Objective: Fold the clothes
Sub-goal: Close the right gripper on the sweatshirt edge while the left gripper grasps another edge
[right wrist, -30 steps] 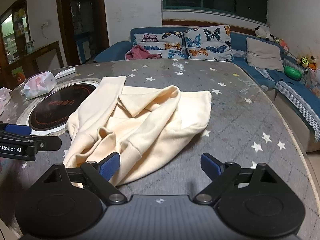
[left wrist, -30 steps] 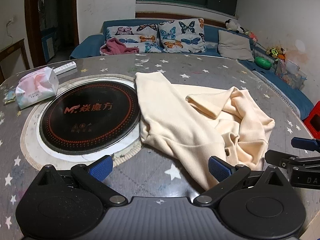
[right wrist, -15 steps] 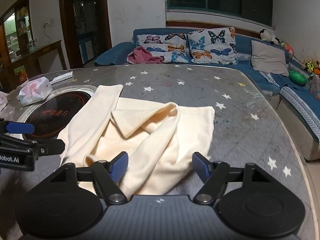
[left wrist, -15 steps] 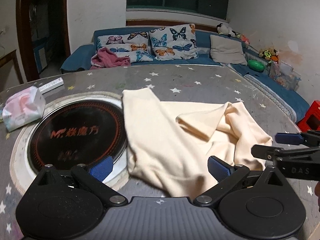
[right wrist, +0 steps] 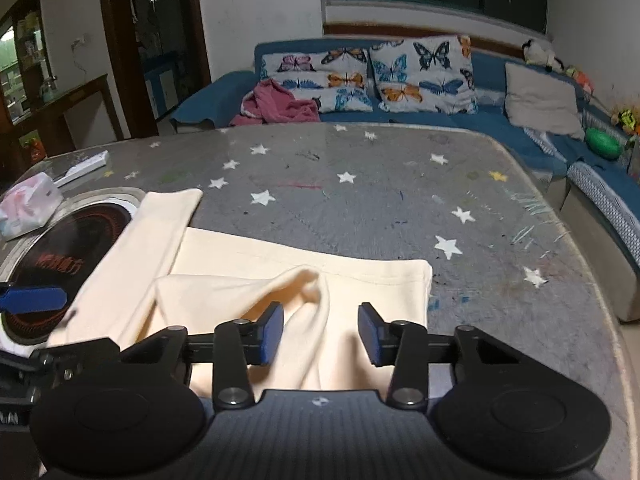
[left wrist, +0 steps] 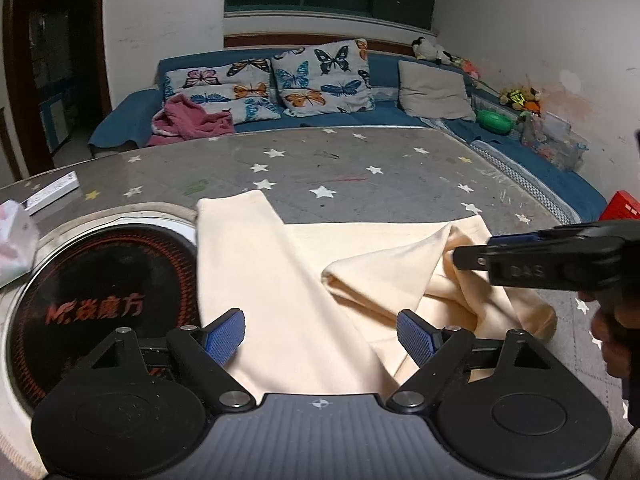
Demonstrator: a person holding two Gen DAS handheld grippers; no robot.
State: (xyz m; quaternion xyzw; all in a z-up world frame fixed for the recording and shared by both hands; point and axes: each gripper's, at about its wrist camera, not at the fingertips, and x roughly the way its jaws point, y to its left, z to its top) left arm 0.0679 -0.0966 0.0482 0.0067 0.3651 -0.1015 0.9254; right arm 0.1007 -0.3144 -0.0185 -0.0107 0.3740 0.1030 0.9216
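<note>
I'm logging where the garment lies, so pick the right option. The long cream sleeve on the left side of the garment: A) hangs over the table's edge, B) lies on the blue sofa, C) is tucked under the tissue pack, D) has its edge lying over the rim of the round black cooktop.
D: the cream sleeve runs along the table with its edge overlapping the rim of the round black cooktop, clear of the tissue pack.

cream garment's (left wrist: 304, 280) near hem hidden behind left tongs (left wrist: 320, 336), tissue pack (left wrist: 14, 244) cut off at frame edge
</note>
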